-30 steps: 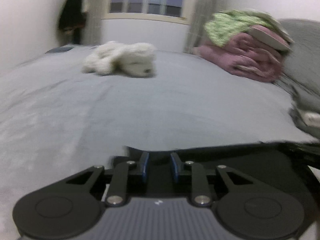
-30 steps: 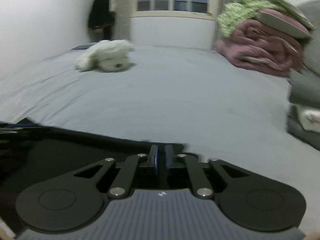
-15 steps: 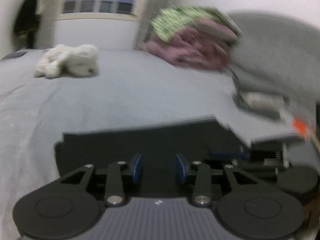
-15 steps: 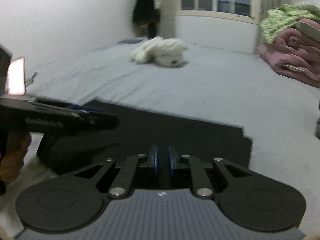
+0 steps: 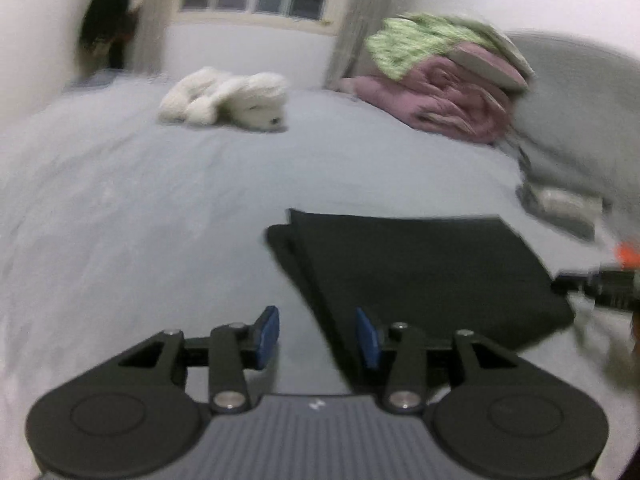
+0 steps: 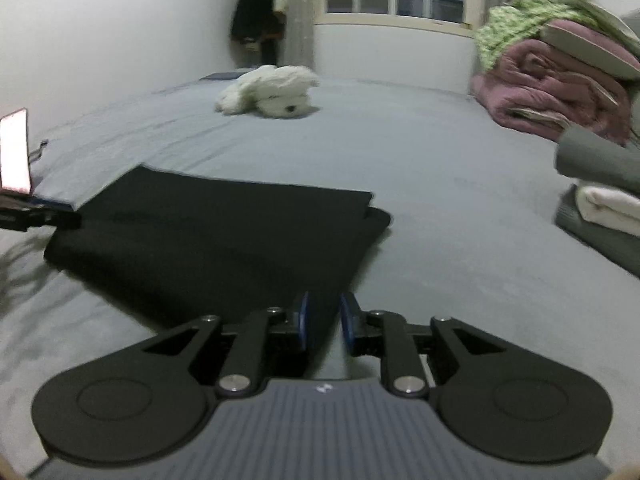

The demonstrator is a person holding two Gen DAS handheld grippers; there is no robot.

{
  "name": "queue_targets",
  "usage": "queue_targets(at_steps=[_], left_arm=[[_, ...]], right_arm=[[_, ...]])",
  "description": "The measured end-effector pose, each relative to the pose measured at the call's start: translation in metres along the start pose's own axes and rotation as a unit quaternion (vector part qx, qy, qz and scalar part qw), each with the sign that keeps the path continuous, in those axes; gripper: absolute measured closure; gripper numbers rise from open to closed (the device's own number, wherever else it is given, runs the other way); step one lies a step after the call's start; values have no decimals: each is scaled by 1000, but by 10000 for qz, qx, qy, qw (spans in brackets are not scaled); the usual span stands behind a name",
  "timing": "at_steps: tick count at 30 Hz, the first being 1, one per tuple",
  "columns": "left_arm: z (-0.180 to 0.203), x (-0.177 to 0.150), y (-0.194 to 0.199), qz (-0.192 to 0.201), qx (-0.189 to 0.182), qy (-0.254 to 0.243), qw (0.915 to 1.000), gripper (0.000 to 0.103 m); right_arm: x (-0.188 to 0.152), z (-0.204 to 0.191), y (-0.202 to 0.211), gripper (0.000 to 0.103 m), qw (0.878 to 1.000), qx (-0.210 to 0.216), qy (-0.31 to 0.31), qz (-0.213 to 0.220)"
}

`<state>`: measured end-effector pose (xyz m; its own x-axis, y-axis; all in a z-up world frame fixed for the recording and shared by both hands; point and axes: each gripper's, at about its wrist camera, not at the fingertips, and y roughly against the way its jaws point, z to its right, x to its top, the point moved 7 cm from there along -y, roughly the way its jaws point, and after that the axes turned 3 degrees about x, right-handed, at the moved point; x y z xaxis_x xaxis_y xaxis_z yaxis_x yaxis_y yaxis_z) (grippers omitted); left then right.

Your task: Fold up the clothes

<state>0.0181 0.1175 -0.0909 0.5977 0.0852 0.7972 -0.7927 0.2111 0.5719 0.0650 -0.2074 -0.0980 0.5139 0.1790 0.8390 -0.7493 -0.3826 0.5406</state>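
A folded black garment (image 5: 420,276) (image 6: 212,240) lies flat on the grey bed sheet (image 5: 140,208). My left gripper (image 5: 317,334) sits at the garment's near left corner, jaws opening, and the cloth edge runs between the blue pads without being pressed. My right gripper (image 6: 323,322) is at the garment's near right corner; its jaws are opening too, and no cloth is pinched between them. The right gripper's tip (image 5: 600,284) shows at the right edge of the left wrist view. In the right wrist view the left gripper (image 6: 32,212) shows at the left edge.
A white plush toy (image 5: 228,100) (image 6: 272,94) lies further back on the bed. Pink and green blankets (image 5: 444,84) (image 6: 560,64) are piled at the right, with grey and white folded items (image 6: 604,208) nearer. A dark coat (image 6: 258,20) hangs by the window.
Both grippers let go of the black garment and drew back from it, jaws widening. The garment now lies folded on the bed ahead of them.
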Motion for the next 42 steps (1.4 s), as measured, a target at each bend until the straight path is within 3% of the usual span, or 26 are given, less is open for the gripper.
queue_targets(at_steps=[3,7,12,16,19,23,25,32,34,37,39,40,42], left_arm=[[-16,0,-4,-385,-316,890,9948,56],[-23,-5,-22,-938,-876,1936,9727,56],[-23,-7,-44,-1143,-1280,2643,9490,53],[-20,-7,-64,-1033,-1520,3255,9275,54],[-16,-7,-73,-922,-1566,3536,9176,61],[-13,-9,-77,-944,-1454,3706,9125,85],[-11,-9,-79,-956,-1458,3846,9065,89],[9,17,-63,-721,-1464,3792,9108,93],[17,27,-56,-648,-1483,3703,9147,93],[36,46,-49,-526,-1624,3622,9163,93],[54,58,-45,-435,-1714,3453,9217,93],[63,64,-43,-390,-1759,3367,9242,93],[82,73,-41,-336,-1855,3244,9269,93]], right_arm=[[8,-4,1,81,9990,180,-401,62],[20,-17,-5,80,9943,562,-901,5],[36,-36,-17,80,9874,969,-1250,-93],[44,-48,-30,80,9801,1211,-1560,-189],[50,-55,-42,80,9747,1347,-1766,-257],[52,-57,-61,79,9701,1357,-1973,-407],[52,-56,-69,79,9696,1315,-2003,-502],[48,-54,-93,84,9693,1138,-2016,-829],[45,-55,-100,92,9707,1054,-1941,-948],[46,-54,-101,92,9705,1057,-1923,-1001],[47,-48,-99,87,9624,1229,-2207,-1000],[48,-45,-98,79,9575,1322,-2362,-998],[48,-37,-95,78,9454,1492,-2729,-977]])
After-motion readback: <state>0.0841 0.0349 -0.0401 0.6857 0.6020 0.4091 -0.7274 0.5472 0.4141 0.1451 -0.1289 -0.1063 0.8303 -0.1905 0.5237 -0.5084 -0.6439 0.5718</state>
